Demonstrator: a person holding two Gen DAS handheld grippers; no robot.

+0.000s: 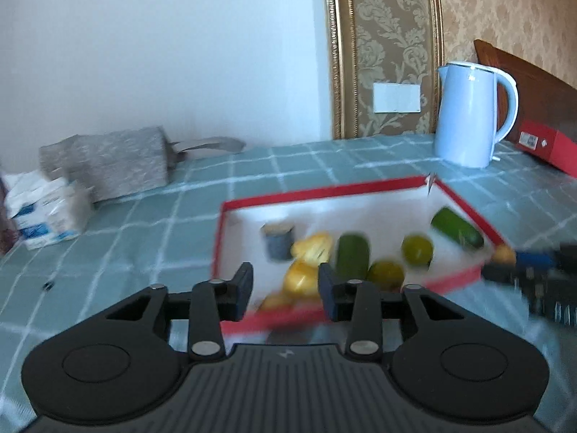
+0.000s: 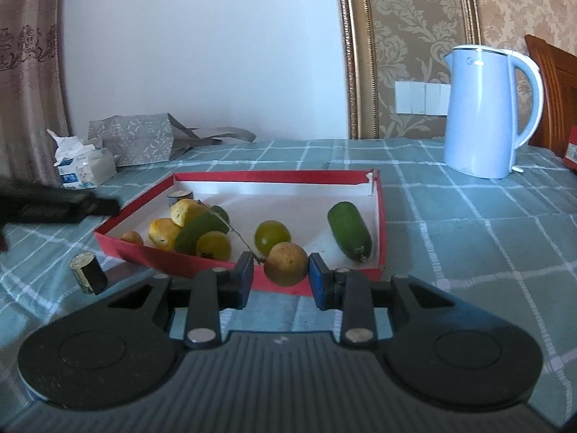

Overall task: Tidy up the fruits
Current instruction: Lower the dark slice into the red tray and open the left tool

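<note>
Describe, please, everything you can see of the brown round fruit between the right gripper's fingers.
The brown round fruit is tan-yellow with darker speckles and a dull, rough-looking skin. A thin woody stem runs from its left side up and leftward over the red tray. The right gripper is shut on it, both blue pads pressing its sides. It hangs in front of the tray's near wall, not among the fruit already inside. In the left wrist view it shows only as a blur.
</note>
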